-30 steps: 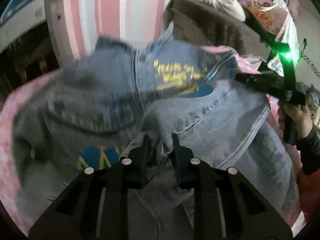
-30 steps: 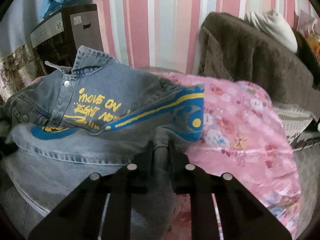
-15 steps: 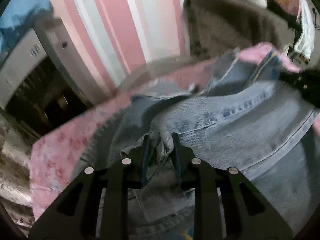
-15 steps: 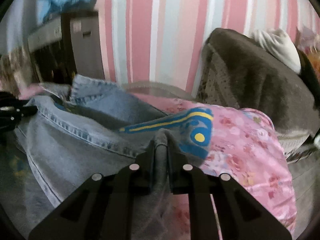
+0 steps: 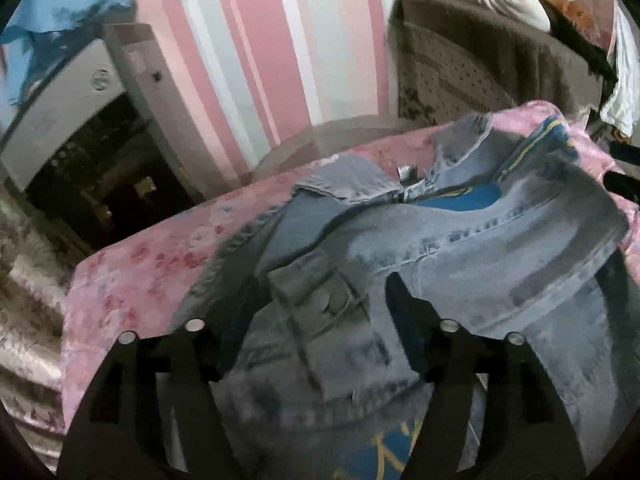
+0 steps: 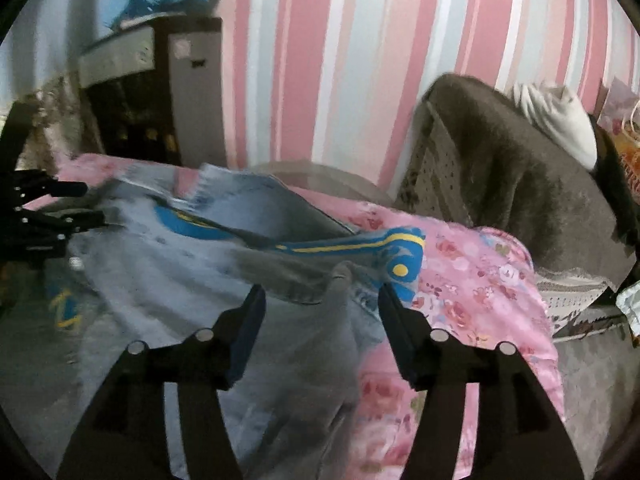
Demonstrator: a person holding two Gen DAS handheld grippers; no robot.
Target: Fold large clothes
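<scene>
Left hand-held gripper [image 5: 320, 300] jaws just opening, wide over denim jacket [image 5: 460, 248], right hand-held gripper [image 6: 322, 300] likewise wide, jacket lying loose on pink floral cloth [image 6: 472, 280]

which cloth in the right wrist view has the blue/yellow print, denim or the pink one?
The denim jacket: a blue band with a yellow stripe and dot runs along its fold. The pink sheet beneath it shows only a floral pattern.

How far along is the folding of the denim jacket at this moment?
Done: the denim jacket lies on the pink floral sheet, its lower part folded up over the printed front. In hand: nothing; the left gripper and right gripper have just opened their jaws, pads off the cloth. Left: the lumpy bundle looks unfinished.
</scene>
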